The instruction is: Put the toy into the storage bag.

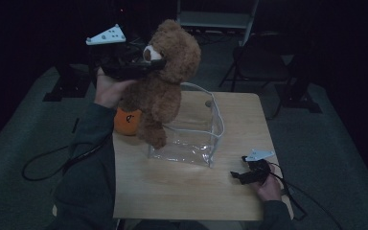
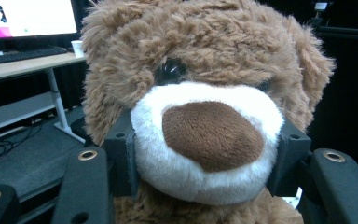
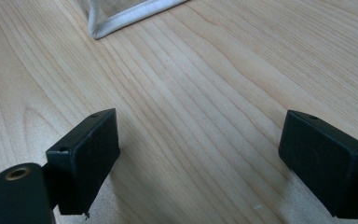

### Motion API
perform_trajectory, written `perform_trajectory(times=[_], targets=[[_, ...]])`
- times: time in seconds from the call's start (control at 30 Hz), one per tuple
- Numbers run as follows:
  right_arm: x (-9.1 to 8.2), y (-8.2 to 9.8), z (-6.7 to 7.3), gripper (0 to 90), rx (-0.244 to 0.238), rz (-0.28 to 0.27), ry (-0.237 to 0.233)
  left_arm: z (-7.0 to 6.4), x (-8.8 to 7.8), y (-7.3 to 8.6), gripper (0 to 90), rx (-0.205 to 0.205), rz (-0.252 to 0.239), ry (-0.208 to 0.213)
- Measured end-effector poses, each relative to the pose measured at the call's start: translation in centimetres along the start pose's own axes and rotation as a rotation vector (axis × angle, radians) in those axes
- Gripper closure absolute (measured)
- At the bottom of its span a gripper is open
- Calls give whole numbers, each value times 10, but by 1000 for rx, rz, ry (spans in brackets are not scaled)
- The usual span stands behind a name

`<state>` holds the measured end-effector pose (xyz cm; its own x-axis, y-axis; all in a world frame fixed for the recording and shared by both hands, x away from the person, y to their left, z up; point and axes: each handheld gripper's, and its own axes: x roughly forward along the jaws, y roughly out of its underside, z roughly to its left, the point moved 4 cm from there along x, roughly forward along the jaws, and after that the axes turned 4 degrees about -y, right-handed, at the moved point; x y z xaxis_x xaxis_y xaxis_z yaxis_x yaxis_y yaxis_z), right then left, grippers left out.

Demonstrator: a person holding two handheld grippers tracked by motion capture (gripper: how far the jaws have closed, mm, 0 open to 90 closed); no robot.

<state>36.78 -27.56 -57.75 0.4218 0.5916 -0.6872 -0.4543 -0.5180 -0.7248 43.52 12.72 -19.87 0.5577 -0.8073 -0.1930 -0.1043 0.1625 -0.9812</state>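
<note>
Left gripper point(image 1: 146, 64) clamped on the white muzzle of the brown teddy bear point(image 1: 165, 76), lifted clear above the wooden table point(image 1: 182, 191) with its feet dangling over the near left rim of the clear plastic bag point(image 1: 196, 139); right gripper point(image 1: 242, 176) wide apart, gripping nothing, low over bare wood near the right edge. Orange toy point(image 1: 127, 120) tucked behind the bear's legs, folding chair point(image 1: 258, 57) beyond the table. From the left gripper view: pads point(image 2: 130, 158) pressing both sides of the muzzle, a lit monitor point(image 2: 28, 18) and keyboard point(image 2: 25, 53) on a far desk; from the right gripper view: just the bag's white-trimmed corner point(image 3: 116, 18).
</note>
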Motion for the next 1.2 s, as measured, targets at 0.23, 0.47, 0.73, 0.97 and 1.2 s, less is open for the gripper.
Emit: perform_trajectory(times=[0.23, 0.47, 0.73, 0.97, 1.2], targets=[[0, 0, 0, 115, 1, 1, 0, 2, 9, -2, 415, 1, 16, -14], [0, 0, 0, 115, 3, 1, 0, 4, 16, -3, 415, -12, 19, -18], [0, 0, 0, 115, 3, 2, 2, 9, 25, -4, 415, -33, 25, -34], [0, 0, 0, 115, 3, 2, 2, 14, 35, -5, 416, -53, 31, -65], [0, 0, 0, 115, 3, 1, 2, 17, 42, -11, 416, -64, 27, -99]])
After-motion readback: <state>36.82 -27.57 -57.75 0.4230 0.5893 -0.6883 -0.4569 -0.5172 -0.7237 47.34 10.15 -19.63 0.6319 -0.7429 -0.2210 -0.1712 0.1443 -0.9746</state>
